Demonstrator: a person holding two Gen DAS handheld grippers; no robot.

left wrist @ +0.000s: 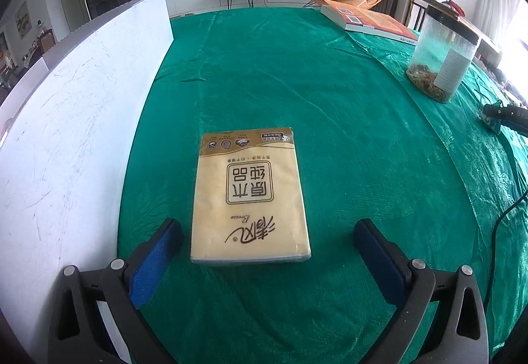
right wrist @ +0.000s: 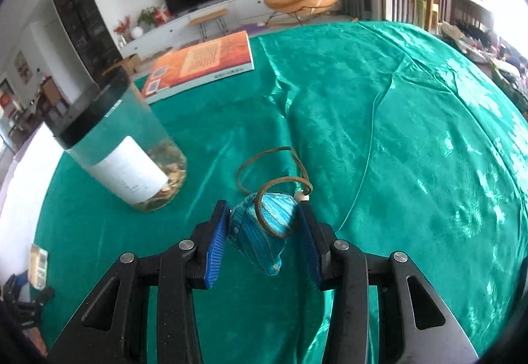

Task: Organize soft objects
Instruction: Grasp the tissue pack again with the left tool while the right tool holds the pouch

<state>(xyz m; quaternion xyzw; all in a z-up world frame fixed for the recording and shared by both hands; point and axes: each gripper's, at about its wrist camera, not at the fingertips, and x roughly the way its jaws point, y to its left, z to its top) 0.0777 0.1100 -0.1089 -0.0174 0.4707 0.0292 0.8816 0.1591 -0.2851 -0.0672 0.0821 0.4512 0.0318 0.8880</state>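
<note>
While the right gripper [right wrist: 264, 228] pinches a blue fabric sachet [right wrist: 264, 232], its dangling cord [right wrist: 274, 165] could snag the jar [right wrist: 125, 149]; left gripper [left wrist: 267, 232] gapes above tissues [left wrist: 249, 199].

Green-clothed table [left wrist: 330, 99] bears tissue pack [left wrist: 249, 195], jar [left wrist: 440, 56], book [left wrist: 369, 20]

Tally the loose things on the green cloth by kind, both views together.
Tissue pack: 1
Blue pouch, in the right hand-held gripper: 1
Jar: 1
Book: 1
Total: 4
</note>
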